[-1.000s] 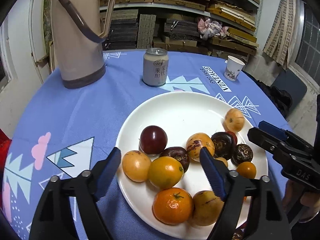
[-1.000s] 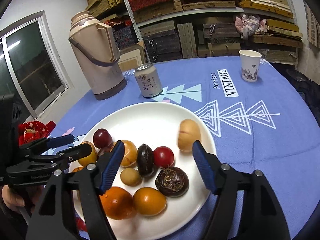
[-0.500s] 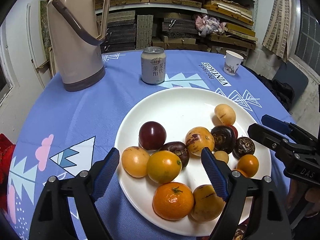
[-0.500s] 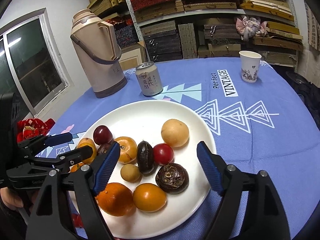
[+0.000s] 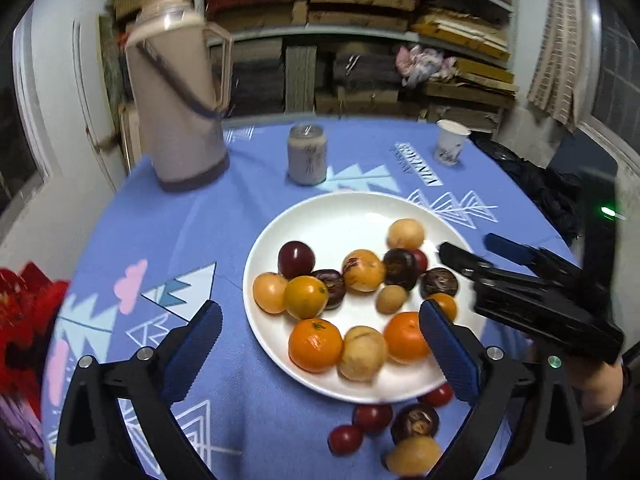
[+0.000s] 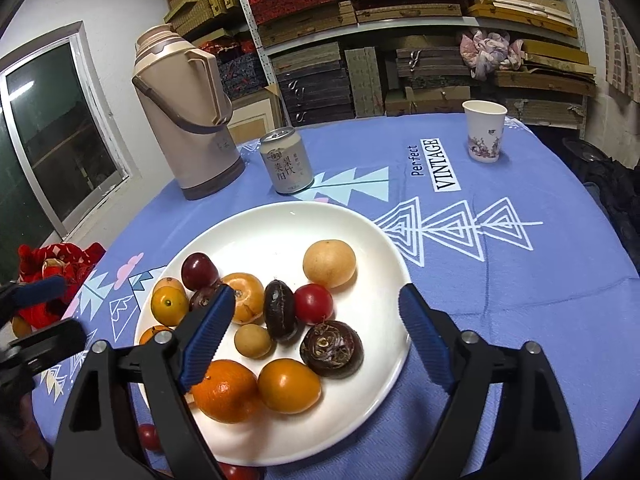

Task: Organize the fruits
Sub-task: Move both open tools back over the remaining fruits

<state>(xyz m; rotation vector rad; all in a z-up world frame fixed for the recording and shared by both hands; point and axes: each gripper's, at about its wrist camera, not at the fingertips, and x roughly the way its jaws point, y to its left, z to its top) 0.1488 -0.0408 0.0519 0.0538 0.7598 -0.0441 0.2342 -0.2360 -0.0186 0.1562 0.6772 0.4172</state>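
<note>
Hovering jaws over the fruit plate

Both the left gripper [image 5: 316, 350] and the right gripper [image 6: 316, 336] have jaws wide apart, holding nothing. Under them the white plate [image 6: 256, 232] carries oranges, plums and other fruits. Some cherry tomatoes [image 5: 372, 418] lie on the blue table [image 5: 160, 232] just beside the plate. Behind stand a can [image 6: 286, 166] and a thermos [image 6: 184, 116].

thermos [image 5: 178, 92] blurred, can [image 5: 307, 159] label (unreadable)
</note>
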